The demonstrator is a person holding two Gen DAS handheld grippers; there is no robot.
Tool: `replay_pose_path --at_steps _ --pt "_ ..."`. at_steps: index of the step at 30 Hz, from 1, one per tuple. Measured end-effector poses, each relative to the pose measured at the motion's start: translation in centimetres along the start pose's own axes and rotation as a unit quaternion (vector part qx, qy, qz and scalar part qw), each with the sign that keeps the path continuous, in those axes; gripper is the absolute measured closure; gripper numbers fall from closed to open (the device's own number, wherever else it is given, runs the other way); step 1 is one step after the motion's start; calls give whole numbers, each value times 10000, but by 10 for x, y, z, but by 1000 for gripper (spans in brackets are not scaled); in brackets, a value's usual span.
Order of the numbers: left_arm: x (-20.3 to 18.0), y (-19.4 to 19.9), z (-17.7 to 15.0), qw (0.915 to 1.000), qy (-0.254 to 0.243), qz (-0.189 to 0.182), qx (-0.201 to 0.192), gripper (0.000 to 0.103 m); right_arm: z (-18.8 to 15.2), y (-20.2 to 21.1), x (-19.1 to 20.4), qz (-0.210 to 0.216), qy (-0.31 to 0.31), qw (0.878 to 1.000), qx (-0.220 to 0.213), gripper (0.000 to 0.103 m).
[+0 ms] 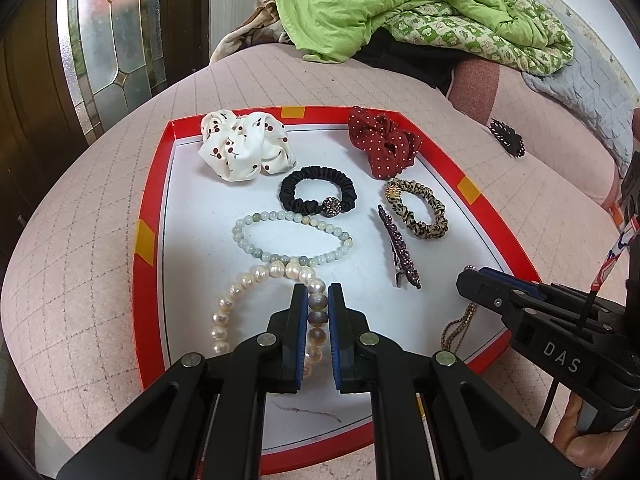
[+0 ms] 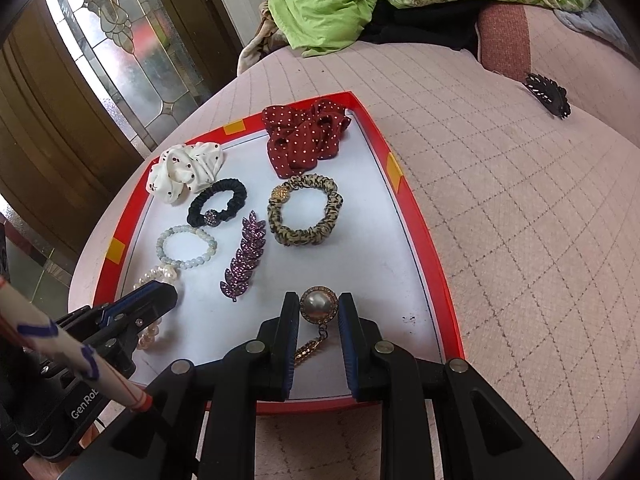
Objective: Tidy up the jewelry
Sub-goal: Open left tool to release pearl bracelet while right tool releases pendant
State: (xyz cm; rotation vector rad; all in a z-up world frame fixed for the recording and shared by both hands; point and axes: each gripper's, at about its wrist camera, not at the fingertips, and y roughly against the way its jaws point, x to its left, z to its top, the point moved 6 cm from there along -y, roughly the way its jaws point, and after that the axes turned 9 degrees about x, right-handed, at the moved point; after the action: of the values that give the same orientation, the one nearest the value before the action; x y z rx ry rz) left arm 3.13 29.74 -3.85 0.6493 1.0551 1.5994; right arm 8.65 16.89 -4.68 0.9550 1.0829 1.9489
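Note:
A red-rimmed white tray (image 1: 154,200) (image 2: 424,248) holds the jewelry. My left gripper (image 1: 318,292) is shut on the pearl bracelet (image 1: 224,312), its pads pressed against the pearls. It shows in the right wrist view (image 2: 160,292) over the pearls (image 2: 160,274). My right gripper (image 2: 319,304) stands around a pearl brooch (image 2: 316,306) with a gold chain; the pads sit just beside it with small gaps. Its chain shows in the left wrist view (image 1: 456,330). A jade bead bracelet (image 1: 292,238) (image 2: 186,246) lies just beyond the pearls.
In the tray also lie a purple leaf hair clip (image 2: 244,258), a leopard scrunchie (image 2: 306,210), a black scrunchie (image 2: 218,202), a red dotted scrunchie (image 2: 304,138) and a white cherry scrunchie (image 2: 184,172). A black hair claw (image 2: 548,94) lies on the pink quilt. Green bedding (image 1: 380,4) is piled behind.

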Motion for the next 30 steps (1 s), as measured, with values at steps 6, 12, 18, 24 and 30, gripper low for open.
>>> replay_pose_path --at_steps 6,12,18,24,30 --pt "-1 0 -1 10000 -33 61 -7 91 1 0 -2 17 -40 10000 19 81" --pt "0 2 0 9999 -56 91 -58 80 -1 3 -2 46 -70 10000 19 78" --pt "-1 6 0 9997 -100 176 -127 64 -1 10 -2 59 -105 9999 -18 65" --pt "1 6 -1 9996 -67 246 -125 58 -1 15 -4 21 -124 9999 -46 60" --pt "3 15 3 9988 59 356 -339 37 -3 29 -6 -77 -69 9998 -144 49"
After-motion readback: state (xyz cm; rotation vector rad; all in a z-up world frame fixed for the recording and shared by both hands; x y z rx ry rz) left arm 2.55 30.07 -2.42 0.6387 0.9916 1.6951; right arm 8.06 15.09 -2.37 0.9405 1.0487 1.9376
